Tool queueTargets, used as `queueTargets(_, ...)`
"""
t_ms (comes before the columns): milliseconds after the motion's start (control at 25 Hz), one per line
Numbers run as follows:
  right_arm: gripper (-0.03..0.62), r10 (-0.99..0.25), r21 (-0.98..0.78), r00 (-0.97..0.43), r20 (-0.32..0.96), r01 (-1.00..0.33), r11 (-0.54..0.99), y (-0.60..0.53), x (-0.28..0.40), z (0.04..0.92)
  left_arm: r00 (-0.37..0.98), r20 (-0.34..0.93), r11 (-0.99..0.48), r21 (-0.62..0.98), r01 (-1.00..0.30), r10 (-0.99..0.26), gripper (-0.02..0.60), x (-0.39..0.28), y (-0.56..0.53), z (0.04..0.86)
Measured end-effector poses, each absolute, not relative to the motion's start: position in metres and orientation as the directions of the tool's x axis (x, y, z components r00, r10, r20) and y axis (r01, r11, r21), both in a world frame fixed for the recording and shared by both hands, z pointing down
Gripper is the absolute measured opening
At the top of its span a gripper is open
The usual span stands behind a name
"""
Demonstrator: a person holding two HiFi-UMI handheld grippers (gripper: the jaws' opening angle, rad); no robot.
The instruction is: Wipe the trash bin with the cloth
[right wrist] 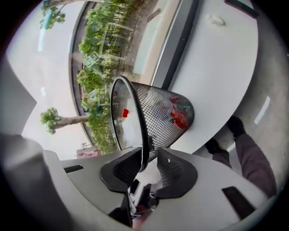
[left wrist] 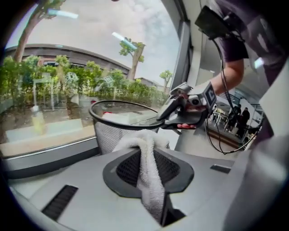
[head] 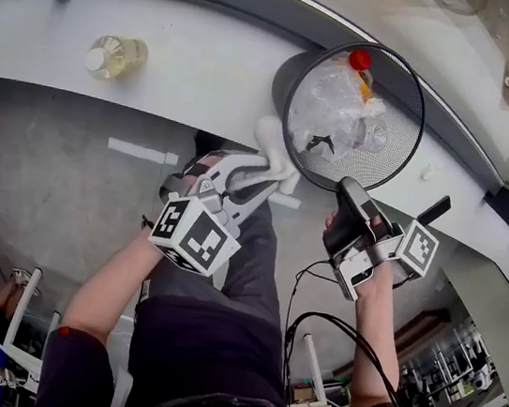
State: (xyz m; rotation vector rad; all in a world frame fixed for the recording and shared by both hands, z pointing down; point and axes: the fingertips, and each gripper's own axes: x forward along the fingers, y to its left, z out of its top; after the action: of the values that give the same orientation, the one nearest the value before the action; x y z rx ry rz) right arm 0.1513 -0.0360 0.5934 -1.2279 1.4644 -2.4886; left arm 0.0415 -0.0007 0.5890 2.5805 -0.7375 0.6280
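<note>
Left gripper (head: 262, 169): jaws narrow, clamped on the white terry cloth (head: 277, 154).
Right gripper (head: 349, 191): we see it pinching the bin's near rim.
Cloth: bunched, against the bin's outer left wall.
Trash bin (head: 383, 165): 1 black mesh bin with a solid hoop rim, near the front edge of the ledge (head: 208, 68).
Inside: crumpled clear plastic (head: 335, 106) and 1 red cap (head: 359, 59).
Far left: 1 bottle (head: 115, 57) of yellowish liquid, well apart.

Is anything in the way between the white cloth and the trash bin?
No, nothing visible is. The cloth, pinched in the left claw, sits right beside the trash bin, at its mesh wall. The right claw grips the bin's rim on the other side.
</note>
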Motion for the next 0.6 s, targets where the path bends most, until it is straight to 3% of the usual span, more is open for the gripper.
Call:
queueTargets(120,0.138,-0.329,-0.743,-0.693,0.641,-0.452,-0.495,-0.034,0.162,0.587,0.651,0.569,-0.698,0.177,-0.694,-0.502,0.055,-0.008,-0.030,0.603)
queueTargets(280,0.167,-0.314,-0.706,-0.636,0.705,-0.586,-0.397,-0.033,0.188,0.575,0.542,0.575,-0.593,0.118,-0.796,-0.613,0.055,-0.072,-0.069,0.595)
queueTargets(440,0.209,-0.334,-0.684,-0.598,0.729,-0.657,-0.317,-0.064,0.210,0.583,0.579,0.539,-0.653,0.069,-0.755,-0.612,0.055,-0.057,-0.084,0.582)
queueTargets(600,0.191,-0.208,-0.593,-0.555,0.805,-0.752,-0.289,-0.070,0.203,0.608,0.634,0.531,-0.709,0.086,-0.700,-0.562,0.055,-0.022,-0.077,0.585)
